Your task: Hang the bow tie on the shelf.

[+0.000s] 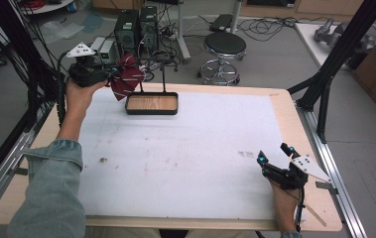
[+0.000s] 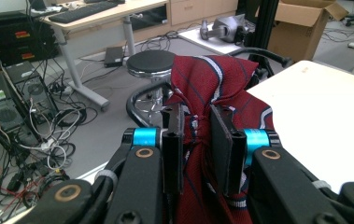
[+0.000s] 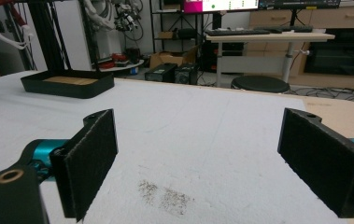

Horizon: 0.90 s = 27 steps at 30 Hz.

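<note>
A red striped tie [image 1: 126,79] is held bunched in the left claw [image 1: 110,74], whose pads are pressed onto a gathered waist of the cloth, as is seen plainly in the left gripper view [image 2: 198,140], where the fabric fans out beyond the fingertips and hangs down below them. The tie is carried in the air at the far left corner of the surface [image 1: 185,148], just beside the black tray [image 1: 152,104] with the wooden floor and touching neither its rim nor the thin upright stand [image 1: 164,74] that rises behind it. From the claw, the tray lies to the right and lower, and the hanging end of the tie is pointed down toward the tray's near-left corner. The long axis of the tray is laid across the surface, left to right, so a short carry rightward is judged to be what the next move turns on. The right claw [image 1: 273,152] is rested wide and empty at the near right edge, well apart from the tray, so the left hand is clearly the nearer one.
</note>
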Tool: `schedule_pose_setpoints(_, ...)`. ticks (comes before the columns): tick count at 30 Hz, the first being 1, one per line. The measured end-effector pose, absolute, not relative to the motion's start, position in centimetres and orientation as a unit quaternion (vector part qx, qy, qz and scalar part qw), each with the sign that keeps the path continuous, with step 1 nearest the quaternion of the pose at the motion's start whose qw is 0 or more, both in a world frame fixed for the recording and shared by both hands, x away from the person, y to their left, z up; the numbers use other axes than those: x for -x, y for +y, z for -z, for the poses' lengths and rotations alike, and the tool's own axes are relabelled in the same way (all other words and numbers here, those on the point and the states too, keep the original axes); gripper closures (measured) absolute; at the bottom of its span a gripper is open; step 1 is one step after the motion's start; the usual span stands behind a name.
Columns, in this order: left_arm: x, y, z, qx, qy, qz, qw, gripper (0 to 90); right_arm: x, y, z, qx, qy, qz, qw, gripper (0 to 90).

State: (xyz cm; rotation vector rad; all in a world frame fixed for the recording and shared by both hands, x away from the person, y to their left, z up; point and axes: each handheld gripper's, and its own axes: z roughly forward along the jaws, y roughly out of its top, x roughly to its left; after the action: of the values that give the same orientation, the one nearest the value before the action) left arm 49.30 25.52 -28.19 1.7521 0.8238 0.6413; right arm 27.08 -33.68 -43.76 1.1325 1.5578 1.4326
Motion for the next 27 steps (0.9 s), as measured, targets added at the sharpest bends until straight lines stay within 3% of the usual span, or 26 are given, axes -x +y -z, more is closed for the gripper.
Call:
schedule_pose_setpoints(13, -51.8, 26.1, 28.9, -0.72, 0.379, -0.273, 0.513, 75.1, -27.1, -33.7, 43.8, -0.439, 0.607, -0.557, 0.358, 11.1)
schedule_pose_setpoints(27, -51.2, 28.7, 30.9, -0.721, 0.402, -0.258, 0.503, 75.1, -27.1, -33.6, 43.8, -0.44, 0.609, -0.555, 0.356, 11.2)
